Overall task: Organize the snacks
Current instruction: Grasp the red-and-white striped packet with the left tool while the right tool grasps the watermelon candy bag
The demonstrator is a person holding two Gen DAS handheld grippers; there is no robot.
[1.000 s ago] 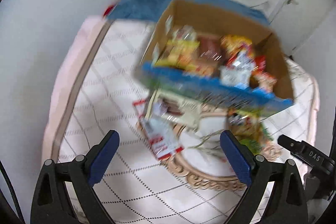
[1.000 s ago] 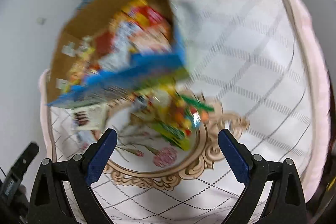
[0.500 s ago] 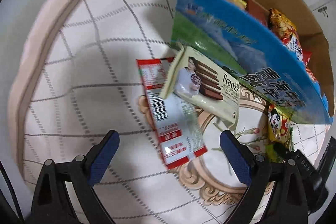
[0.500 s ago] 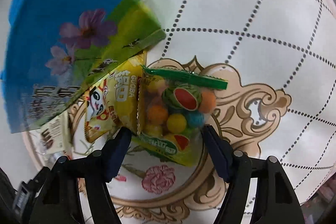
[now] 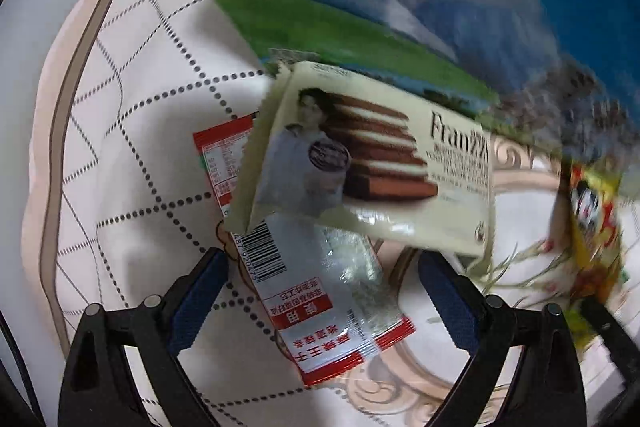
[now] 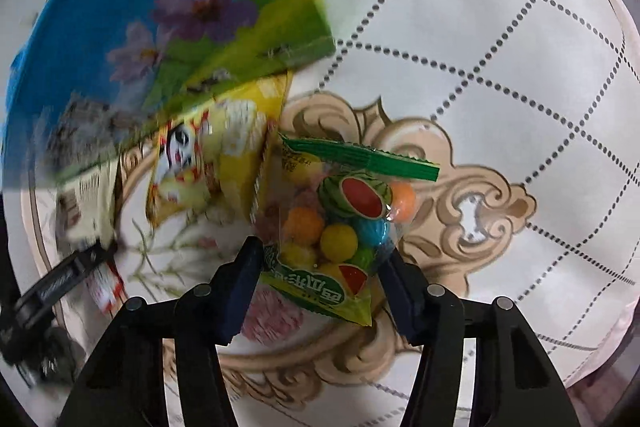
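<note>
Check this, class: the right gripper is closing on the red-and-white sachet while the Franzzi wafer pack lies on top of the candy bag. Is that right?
Not quite. The right wrist view shows the right gripper closing around the fruit candy bag. The left wrist view shows the Franzzi wafer pack lying on the red-and-white sachet, not on the candy.

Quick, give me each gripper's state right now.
Left gripper: open, closing around the red and white packet, not yet pressing it.
Right gripper: closing, pads against the candy bag.
</note>
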